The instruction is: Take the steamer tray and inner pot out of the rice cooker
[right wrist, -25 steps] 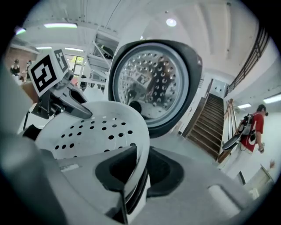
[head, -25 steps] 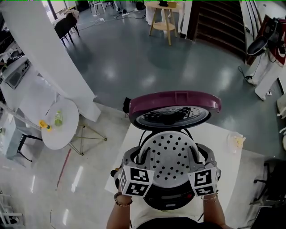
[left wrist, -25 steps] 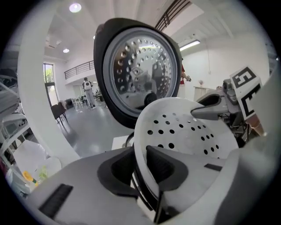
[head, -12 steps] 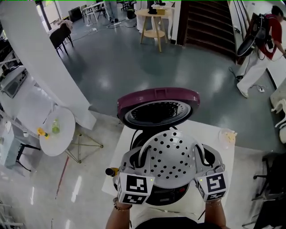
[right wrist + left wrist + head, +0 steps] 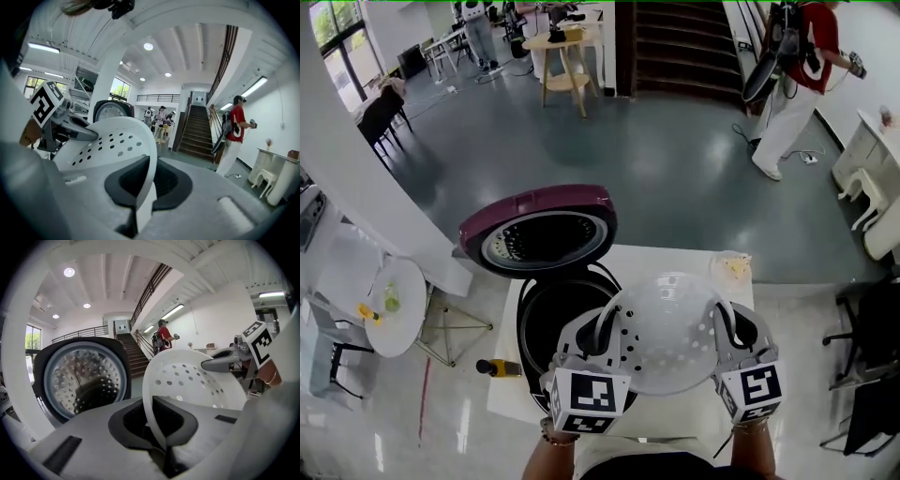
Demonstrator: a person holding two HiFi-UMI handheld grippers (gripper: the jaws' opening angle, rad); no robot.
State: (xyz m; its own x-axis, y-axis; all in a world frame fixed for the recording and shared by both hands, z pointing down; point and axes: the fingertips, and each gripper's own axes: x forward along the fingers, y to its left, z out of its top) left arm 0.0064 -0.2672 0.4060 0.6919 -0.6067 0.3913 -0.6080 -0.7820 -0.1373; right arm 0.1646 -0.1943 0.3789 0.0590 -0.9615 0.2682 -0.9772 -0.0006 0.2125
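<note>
Pinching opposite rims of white perforated plastic steamer tray (image 5: 670, 330) with left hand-held gripper (image 5: 602, 336), right hand-held gripper (image 5: 729, 330); open black rice cooker (image 5: 530, 328) below, nearer left.

right tool (image 5: 140, 206): jaws pinched on near rim of white perforated steamer tray (image 5: 112, 140), tray tilted | left tool (image 5: 89, 136): clamped the far rim, its marker cube (image 5: 43, 105) above | rice cooker lid (image 5: 112, 111): stood open behind the tray | person (image 5: 236, 131) in red stood beside the staircase (image 5: 194, 129), well apart
</note>
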